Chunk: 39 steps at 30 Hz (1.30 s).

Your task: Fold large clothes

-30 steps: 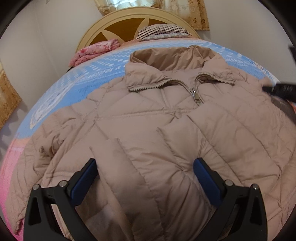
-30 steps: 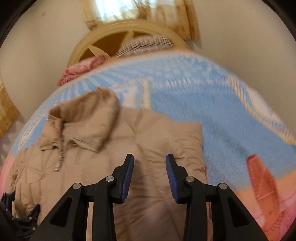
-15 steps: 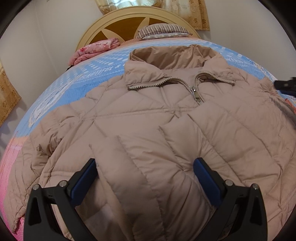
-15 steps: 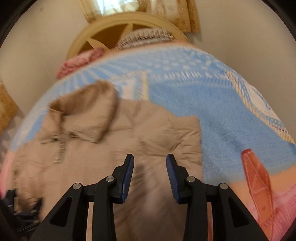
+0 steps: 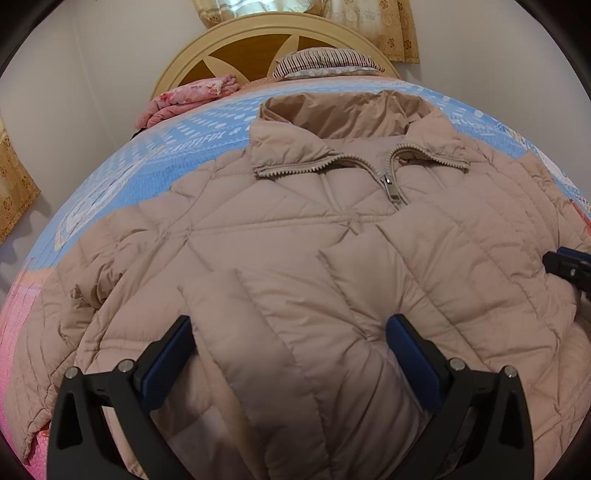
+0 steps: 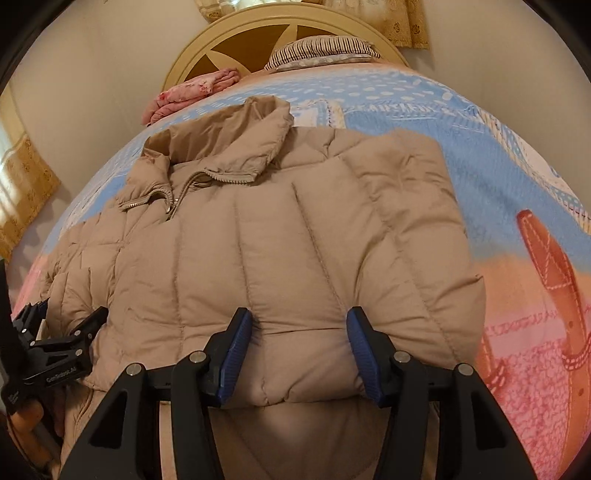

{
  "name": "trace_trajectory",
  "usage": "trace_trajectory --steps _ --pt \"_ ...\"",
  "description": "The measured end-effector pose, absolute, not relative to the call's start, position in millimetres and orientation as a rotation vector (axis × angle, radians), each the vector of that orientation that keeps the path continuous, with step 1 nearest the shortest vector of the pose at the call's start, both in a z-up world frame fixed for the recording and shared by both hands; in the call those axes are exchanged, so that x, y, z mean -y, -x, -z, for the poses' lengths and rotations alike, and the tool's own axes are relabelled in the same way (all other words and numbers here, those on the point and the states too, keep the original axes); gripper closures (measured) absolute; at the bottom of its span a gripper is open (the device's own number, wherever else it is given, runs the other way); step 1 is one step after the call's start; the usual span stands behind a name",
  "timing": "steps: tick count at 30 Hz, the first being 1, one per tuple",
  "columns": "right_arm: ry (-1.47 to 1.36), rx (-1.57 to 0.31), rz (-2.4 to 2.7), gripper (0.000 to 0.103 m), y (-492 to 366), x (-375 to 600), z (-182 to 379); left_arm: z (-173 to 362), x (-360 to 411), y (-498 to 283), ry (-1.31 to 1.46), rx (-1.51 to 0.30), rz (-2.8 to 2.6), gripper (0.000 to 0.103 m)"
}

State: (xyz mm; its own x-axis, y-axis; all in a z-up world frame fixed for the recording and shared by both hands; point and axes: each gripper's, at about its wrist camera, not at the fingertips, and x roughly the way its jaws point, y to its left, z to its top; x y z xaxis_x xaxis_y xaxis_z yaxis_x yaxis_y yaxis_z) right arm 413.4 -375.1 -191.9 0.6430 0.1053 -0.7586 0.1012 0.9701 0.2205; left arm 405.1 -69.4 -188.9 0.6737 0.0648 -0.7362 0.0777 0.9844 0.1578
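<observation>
The jacket (image 5: 295, 236) lies face up on the bed (image 6: 424, 122), collar toward the far headboard (image 5: 258, 40), zip nearly closed. The left claw (image 5: 291, 362) is spread wide over a folded-in sleeve, gripping nothing. The right claw (image 6: 301, 354) is opening astride a quilted fold, pads not pressing. Padding is light, soft, springy and likely slippery; pinch at seams, hem or cuff.

A home bedroom: a bed (image 5: 155, 173) with rounded headboard (image 5: 258, 40), striped pillow (image 5: 325, 62), and curtains (image 5: 369, 22).
</observation>
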Motion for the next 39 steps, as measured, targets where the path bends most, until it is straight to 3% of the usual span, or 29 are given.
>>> trace_trajectory --steps 31,39 --pt "-0.191 -0.854 0.029 0.048 -412.5 366.8 196.9 183.9 70.4 -404.7 -0.202 -0.864 0.002 0.000" --pt "-0.210 -0.845 0.021 0.048 -410.9 369.0 196.8 137.0 19.6 -361.7 -0.183 -0.777 -0.026 0.000"
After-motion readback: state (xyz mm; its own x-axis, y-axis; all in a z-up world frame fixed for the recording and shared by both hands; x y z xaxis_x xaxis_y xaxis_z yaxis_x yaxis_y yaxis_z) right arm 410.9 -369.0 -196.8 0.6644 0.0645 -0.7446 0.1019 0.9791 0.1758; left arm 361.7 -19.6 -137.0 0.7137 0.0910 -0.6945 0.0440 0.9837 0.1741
